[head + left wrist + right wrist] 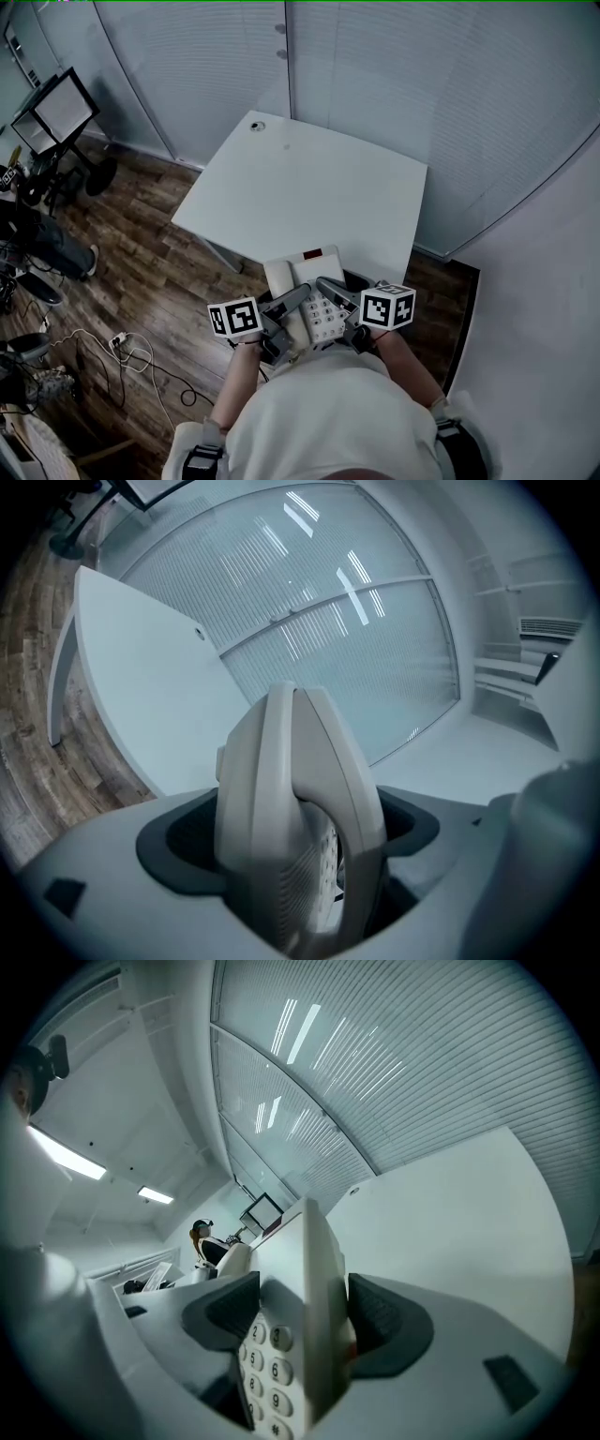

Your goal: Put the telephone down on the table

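Nearest the person, the left tool [292, 302] and right tool [330, 289] are each closed tight on opposite sides of the telephone [316, 281]. They hold it at the near edge of the worktop [309, 178], seemingly not yet resting on it. The carry is in hand. Next, probably: move it forward over the worktop's bare middle, lower it level, then release both together.

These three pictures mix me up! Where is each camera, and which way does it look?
Head view: on the person's head, looking down at table and phone; shows left gripper, right gripper, arms.
Left gripper view: on that gripper, looking along jaws shut on the phone's handset side.
Right gripper view: on that gripper, looking along jaws shut on the keypad side.
Shared: all show phone and table.
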Tool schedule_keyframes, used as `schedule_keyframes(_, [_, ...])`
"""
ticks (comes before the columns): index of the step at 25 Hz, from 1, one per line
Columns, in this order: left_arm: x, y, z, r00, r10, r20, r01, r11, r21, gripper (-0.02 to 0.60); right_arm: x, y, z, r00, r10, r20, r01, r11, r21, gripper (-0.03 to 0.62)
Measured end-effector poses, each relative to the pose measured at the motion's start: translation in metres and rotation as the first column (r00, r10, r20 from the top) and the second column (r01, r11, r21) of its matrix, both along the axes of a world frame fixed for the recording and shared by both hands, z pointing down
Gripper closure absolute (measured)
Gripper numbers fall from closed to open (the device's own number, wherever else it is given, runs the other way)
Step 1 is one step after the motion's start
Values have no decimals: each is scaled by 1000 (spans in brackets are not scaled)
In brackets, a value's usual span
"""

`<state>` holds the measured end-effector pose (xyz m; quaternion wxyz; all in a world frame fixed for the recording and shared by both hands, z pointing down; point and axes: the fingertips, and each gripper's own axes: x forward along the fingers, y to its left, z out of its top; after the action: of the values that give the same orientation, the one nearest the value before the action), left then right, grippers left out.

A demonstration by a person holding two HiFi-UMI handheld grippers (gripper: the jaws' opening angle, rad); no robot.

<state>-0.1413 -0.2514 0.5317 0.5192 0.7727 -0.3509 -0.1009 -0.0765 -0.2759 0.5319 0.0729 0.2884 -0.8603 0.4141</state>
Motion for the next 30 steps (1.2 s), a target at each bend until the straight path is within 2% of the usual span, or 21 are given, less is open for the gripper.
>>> schedule_keyframes(11, [7,-22,-9,999,52,-3,-52,999,3,133,7,-19,-12,999,43,-27,-43,999,19,286])
schedule_keyframes(17, [20,-89,10,998,70,7,-70,997,-19,133,20,-85,9,998,59,-30,-59,998,1,286])
schedule_keyframes(30, [37,-145,45,991,132,25,-130,989,-69,129,33,-140,40,994,84,-66,-86,996,-23,286])
